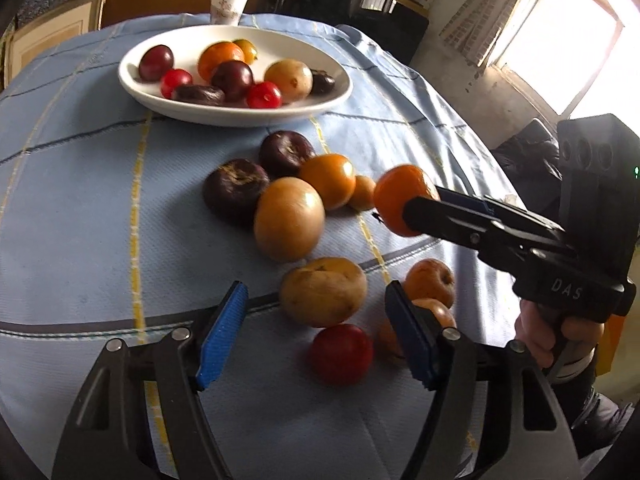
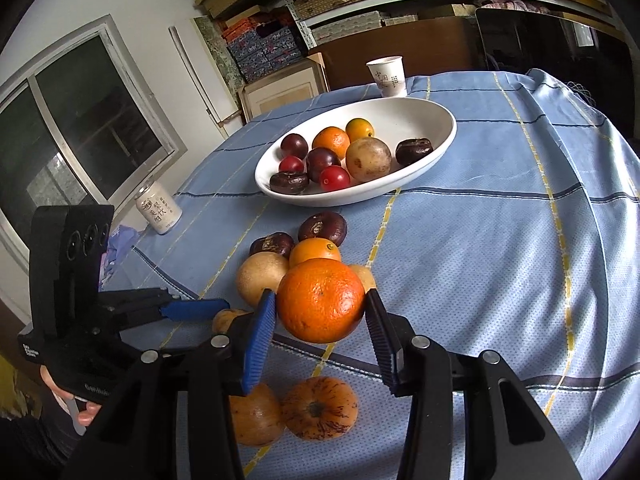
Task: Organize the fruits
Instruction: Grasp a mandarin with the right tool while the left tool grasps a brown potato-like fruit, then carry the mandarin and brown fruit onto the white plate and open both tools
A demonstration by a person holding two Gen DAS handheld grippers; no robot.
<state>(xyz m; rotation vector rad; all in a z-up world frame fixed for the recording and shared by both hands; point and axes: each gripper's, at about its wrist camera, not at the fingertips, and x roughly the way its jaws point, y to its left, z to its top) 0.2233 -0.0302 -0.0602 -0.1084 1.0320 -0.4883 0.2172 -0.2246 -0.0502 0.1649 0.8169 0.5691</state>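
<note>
Here, nearest the left wrist camera, the left gripper [image 1: 312, 340] is angling down over the loose fruit at the front of the table [image 1: 80, 208], its jaws standing apart with nothing pinched between them; a tan pear-like fruit [image 1: 323, 291] and a red plum [image 1: 341, 353] are lying in the gap ahead of the blue pads, which suggests one of these is being lined up as the next pick, though neither pad is touching fruit yet. Just beside that, the right gripper [image 2: 320, 312] is pinching an orange [image 2: 320, 300] by its two sides, and the orange is hanging clear of the cloth, presumably so it can be carried over the rest without knocking them. Below it in the right wrist view, two speckled orange fruits [image 2: 319, 408] are sitting together at the table's near edge. A little farther on, a cluster is waiting in the middle of the blue checked tablecloth [image 2: 500, 248]: a big tan round fruit [image 1: 289, 219], a second orange fruit [image 1: 330, 180], and two dark purple fruits [image 1: 236, 189] touching one another, probably left where they were tipped out. Beyond them the white oval bowl [image 1: 132, 84] is already holding plums, small red fruits, oranges and a tan one, so it is likely serving as the collecting place, and roughly half the fruit is still outside it. Farthest back, a paper cup [image 1: 229, 5] is standing behind the bowl, and a can [image 2: 157, 208] is resting near the table's far left edge, both well apart from the fruit.
</note>
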